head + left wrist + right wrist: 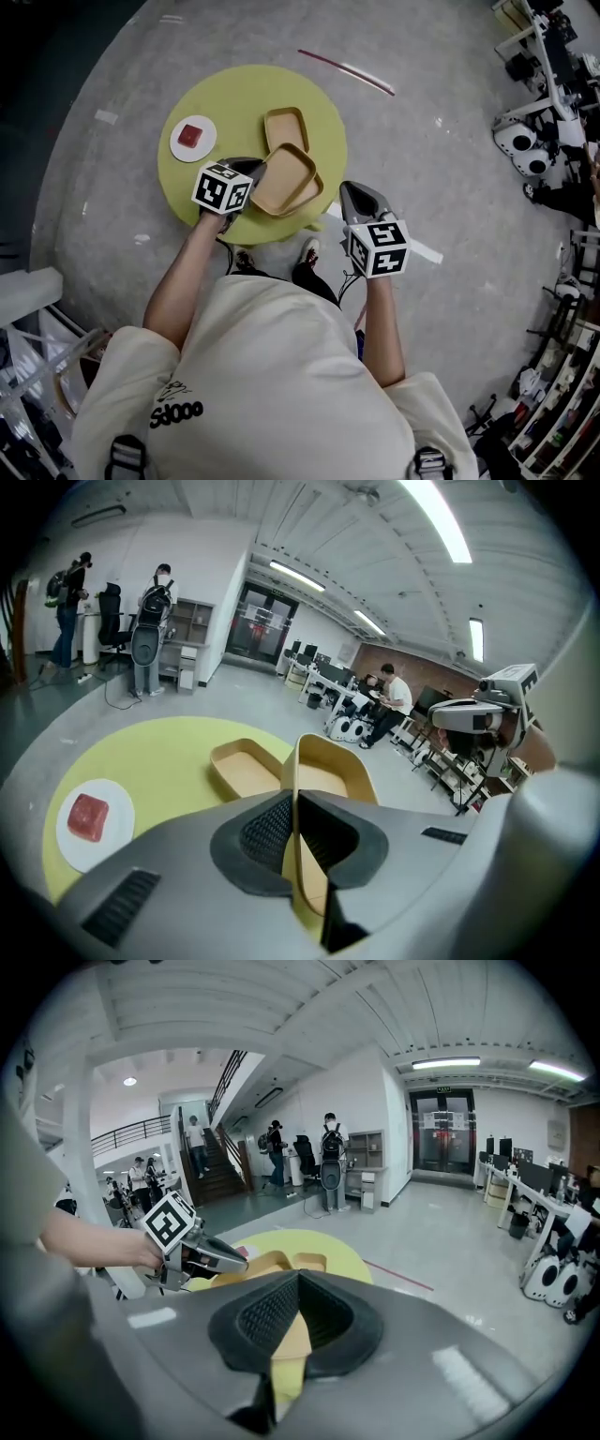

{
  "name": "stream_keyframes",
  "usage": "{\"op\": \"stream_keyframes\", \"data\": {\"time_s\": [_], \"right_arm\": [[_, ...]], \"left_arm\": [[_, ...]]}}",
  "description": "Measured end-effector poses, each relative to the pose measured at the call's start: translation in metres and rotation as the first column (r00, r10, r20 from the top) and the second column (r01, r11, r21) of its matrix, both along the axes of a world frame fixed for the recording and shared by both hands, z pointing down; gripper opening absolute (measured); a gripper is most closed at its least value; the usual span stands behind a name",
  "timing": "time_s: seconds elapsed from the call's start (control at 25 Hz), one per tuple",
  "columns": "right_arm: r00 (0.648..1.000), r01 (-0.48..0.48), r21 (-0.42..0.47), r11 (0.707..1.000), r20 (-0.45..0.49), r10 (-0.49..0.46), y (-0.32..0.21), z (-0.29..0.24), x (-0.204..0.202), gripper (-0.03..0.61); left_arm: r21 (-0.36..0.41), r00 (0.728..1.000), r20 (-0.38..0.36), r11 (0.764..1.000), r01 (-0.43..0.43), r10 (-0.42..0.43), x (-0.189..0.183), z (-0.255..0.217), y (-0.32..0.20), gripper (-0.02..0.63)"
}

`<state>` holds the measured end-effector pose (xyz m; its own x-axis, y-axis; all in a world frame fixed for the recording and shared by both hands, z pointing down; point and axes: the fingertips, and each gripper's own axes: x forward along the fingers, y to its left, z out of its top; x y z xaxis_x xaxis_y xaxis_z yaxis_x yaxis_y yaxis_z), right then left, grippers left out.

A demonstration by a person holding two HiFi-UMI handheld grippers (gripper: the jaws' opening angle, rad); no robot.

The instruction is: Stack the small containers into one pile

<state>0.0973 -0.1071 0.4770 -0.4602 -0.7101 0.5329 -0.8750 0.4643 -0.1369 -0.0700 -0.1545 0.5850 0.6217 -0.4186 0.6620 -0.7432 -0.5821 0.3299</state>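
Note:
On the round yellow-green table [197, 192] are three tan containers. My left gripper [257, 171] is shut on the near rim of one container [281, 178], which is tilted above a second one [316, 194] that shows only at its right edge. In the left gripper view the held container [330, 771] has its thin wall pinched between the pads of the left gripper [295, 799]. A third container [286, 128] lies just behind, and shows as an empty container [246, 765] in that view. My right gripper [354, 191] hovers off the table's right edge, shut and empty, and shows as the right gripper [298, 1279] facing the table.
A white plate [178, 148] with a red piece [191, 135] sits at the table's left. A person's shoes [309, 251] are by the table's near edge. Grey floor surrounds the table. White robot parts [520, 141] and shelving stand at the far right.

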Motion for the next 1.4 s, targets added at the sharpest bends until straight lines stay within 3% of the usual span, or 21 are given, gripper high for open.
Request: {"op": "stream_keyframes", "data": {"time_s": [0.32,0.84,1.4], "right_arm": [[0.999,-0.049,-0.038,0.998,-0.004,0.049,0.009,0.013,0.016,0.011],[0.994,-0.11,-0.112,0.988,-0.011,0.11,0.008,0.042,0.043,0.011],[0.991,-0.13,-0.147,0.98,-0.011,0.13,0.006,0.052,0.046,0.01]], "left_arm": [[-0.069,0.989,0.023,0.987,-0.143,0.144,0.028,0.028,-0.001,0.025],[-0.157,0.942,0.092,0.939,-0.307,0.323,0.063,0.076,-0.002,0.025],[-0.2,0.933,0.133,0.931,-0.305,0.334,0.061,0.101,-0.003,0.025]]}}
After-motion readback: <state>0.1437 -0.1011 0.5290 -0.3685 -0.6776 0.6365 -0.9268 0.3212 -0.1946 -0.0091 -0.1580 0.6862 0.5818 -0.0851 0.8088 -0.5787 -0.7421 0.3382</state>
